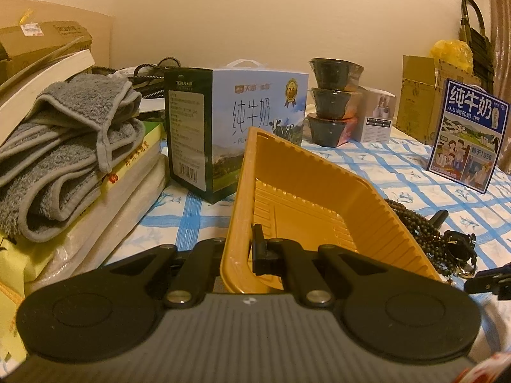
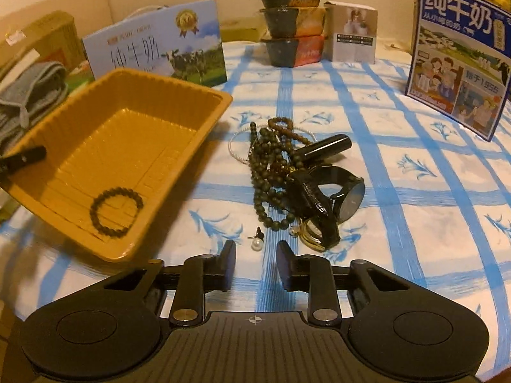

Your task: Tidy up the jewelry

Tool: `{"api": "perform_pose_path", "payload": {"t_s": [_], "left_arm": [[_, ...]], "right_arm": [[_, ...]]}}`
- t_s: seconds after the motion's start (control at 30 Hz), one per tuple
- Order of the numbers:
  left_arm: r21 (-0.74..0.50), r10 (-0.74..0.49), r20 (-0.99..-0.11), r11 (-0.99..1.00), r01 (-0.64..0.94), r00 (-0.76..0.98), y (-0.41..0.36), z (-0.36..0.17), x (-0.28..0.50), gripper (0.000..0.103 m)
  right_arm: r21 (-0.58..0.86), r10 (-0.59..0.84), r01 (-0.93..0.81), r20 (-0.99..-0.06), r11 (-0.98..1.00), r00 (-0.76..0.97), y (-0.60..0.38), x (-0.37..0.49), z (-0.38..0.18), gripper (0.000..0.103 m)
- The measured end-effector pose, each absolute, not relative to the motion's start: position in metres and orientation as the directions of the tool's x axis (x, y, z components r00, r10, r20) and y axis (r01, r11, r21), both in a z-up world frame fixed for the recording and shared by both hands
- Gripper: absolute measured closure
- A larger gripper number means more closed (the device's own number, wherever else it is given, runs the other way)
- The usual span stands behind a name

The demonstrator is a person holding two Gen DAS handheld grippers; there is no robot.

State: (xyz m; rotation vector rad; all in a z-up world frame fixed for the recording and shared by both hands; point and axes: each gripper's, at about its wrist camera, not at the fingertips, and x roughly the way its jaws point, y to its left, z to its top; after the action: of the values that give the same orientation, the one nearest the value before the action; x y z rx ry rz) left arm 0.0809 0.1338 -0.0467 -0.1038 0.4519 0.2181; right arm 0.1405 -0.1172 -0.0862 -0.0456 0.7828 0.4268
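Observation:
My left gripper is shut on the near wall of a yellow plastic tray and holds it tilted; its finger shows in the right wrist view. The tray holds a dark bead bracelet. My right gripper is open and empty, low over the cloth, just short of a pearl earring. Beyond it lies a pile: dark bead strands, a black watch, a black tube, a thin silver bangle, a gold ring piece. The beads also show in the left wrist view.
A blue-checked cloth covers the table. Milk cartons, stacked black bowls and a small grey box stand at the back. Folded grey towels on books sit at the left.

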Motion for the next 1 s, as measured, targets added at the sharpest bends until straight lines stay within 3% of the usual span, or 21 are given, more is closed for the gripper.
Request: {"api": "perform_pose_path", "payload": {"t_s": [0.6, 0.67, 1.0], "left_arm": [[-0.035, 0.185, -0.443, 0.974, -0.223, 0.877, 0.14, -0.049, 0.085, 0.099], [-0.037, 0.184, -0.444, 0.974, -0.224, 0.877, 0.141, -0.05, 0.085, 0.099], [-0.038, 0.18, -0.441, 0.975, -0.219, 0.879, 0.141, -0.05, 0.085, 0.099]], "right_arm": [[0.076, 0.314, -0.379, -0.718, 0.922, 0.621, -0.101, 0.168, -0.107, 0.088], [0.072, 0.314, -0.381, -0.716, 0.922, 0.624, -0.1, 0.169, -0.107, 0.095], [0.097, 0.362, -0.4, -0.651, 0.911, 0.667, -0.1, 0.155, -0.078, 0.095]]}}
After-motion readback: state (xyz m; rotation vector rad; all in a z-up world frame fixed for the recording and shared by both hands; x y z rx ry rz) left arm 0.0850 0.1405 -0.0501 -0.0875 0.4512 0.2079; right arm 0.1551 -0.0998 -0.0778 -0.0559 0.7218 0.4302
